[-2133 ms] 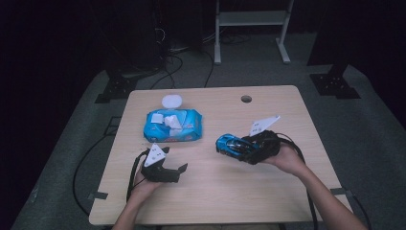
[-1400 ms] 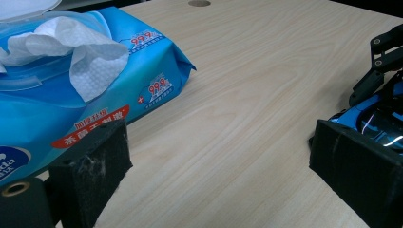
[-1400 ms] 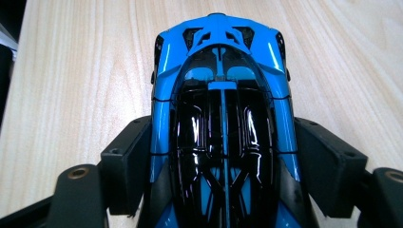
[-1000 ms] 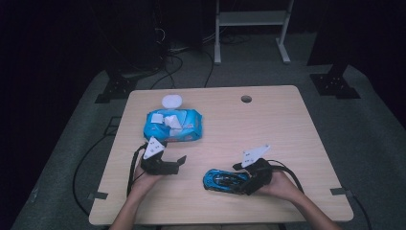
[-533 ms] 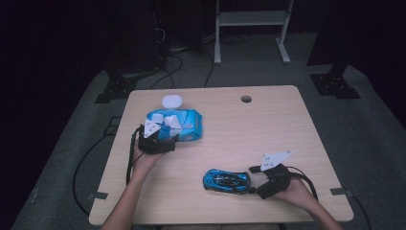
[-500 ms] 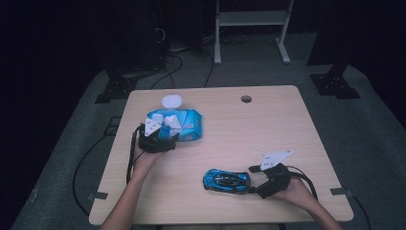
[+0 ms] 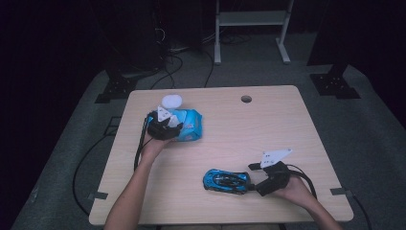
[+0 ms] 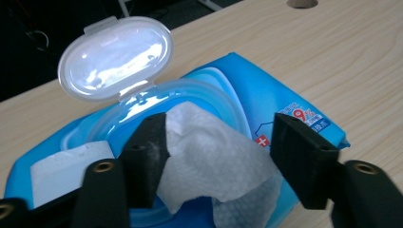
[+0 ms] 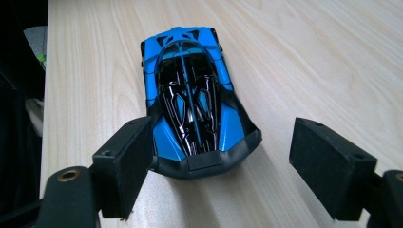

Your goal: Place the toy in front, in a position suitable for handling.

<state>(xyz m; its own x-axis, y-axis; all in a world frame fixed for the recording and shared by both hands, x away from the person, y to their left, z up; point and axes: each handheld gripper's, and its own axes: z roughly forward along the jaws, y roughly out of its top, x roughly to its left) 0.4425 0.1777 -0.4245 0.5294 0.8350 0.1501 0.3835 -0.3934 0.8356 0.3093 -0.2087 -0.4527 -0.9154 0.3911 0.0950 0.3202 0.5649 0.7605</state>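
Wipes are the job here: the left gripper (image 8: 216,161) sits over the open pack of wipes (image 8: 266,102), its jaws have just been closing, and the white wipe (image 8: 209,156) sticking out of the opening lies between them. One pad touches the sheet's edge, the other stands apart from it, so nothing is pinched yet. To do this well, I judge the jaws should close on the loose raised fold rather than on the plastic ring of the opening, then pull straight away from the pack so one sheet comes free without dragging the pack along.

Directly ahead of the left gripper's jaws, the pack is a soft blue pouch with a clear oval lid (image 8: 114,59) flipped up beyond them. The wipe is crumpled, textured and looks thin, so it should give easily.

The right gripper (image 9: 223,166) rests with jaws spread, gripping nothing; the blue toy car (image 9: 195,99) stands on the table (image 9: 332,57) just ahead of and partly between them, nearer one jaw.
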